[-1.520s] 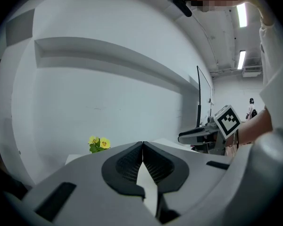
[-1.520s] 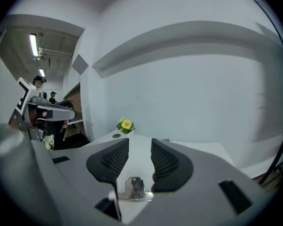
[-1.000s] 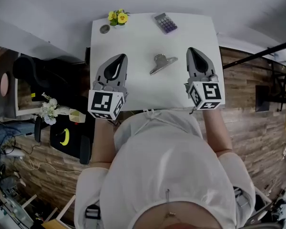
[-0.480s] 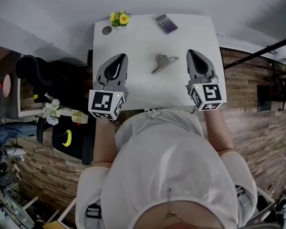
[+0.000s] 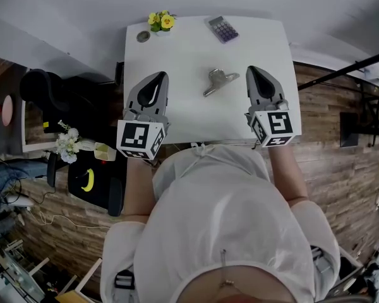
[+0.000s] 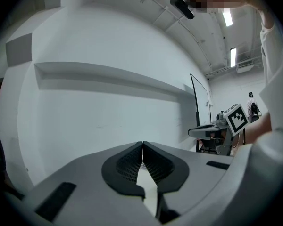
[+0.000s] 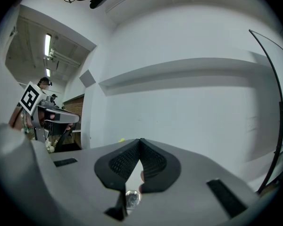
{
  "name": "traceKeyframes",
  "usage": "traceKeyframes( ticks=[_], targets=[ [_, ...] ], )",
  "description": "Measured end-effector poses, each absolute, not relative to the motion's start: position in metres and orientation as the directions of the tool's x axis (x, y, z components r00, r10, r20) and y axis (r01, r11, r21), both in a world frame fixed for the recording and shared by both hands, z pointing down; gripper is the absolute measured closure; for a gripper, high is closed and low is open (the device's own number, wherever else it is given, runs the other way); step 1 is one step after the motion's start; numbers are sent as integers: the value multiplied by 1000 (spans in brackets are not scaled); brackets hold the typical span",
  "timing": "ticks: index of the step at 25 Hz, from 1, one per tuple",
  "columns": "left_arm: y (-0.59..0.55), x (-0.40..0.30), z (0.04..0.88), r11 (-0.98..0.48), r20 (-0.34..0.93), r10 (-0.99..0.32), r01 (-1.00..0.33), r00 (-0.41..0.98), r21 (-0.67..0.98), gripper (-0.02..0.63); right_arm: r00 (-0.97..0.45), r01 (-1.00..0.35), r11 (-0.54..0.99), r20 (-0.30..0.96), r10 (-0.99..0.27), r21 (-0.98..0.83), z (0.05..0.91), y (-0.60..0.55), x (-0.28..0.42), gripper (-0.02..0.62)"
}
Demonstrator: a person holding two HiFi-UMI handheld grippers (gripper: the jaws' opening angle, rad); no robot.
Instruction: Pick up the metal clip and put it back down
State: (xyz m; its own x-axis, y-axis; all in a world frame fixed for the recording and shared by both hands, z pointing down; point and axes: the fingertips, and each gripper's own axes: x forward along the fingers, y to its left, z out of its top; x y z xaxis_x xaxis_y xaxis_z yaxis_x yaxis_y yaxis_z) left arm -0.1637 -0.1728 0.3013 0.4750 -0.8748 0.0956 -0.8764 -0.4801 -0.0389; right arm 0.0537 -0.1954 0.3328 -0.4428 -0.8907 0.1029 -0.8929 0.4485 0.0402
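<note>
**A:** What is at the left side of the white table (image 5: 177, 115)?

**B:** At the far left corner there is a small round object (image 5: 143, 36) (too small to identify), with a pot of yellow flowers (image 5: 160, 22) just beside it. Nearer the person, the left gripper (image 5: 160, 75) hovers over the table's left part. Its own view shows the jaws clenched tip to tip, gripping nothing.

**A:** And the metal clip (image 5: 220, 81)?

**B:** It lies flat on the tabletop between the two grippers, apart from both and a little closer to the right one. A calculator (image 5: 222, 29) sits beyond it, near the far edge.

**A:** And the right side?

**B:** The right gripper (image 5: 252, 69) is held over the table's right part, beside the clip without touching it. Its jaws are pressed together and empty too.
</note>
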Motion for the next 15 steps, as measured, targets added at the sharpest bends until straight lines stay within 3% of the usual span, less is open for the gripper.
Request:
traceKeyframes(
  ticks=[15],
  targets=[
    [-181,-167,315,-474,114,-876,-880,469,-18,588,-431,-897,439,126,-894,47,348,-205,50,595]
  ],
)
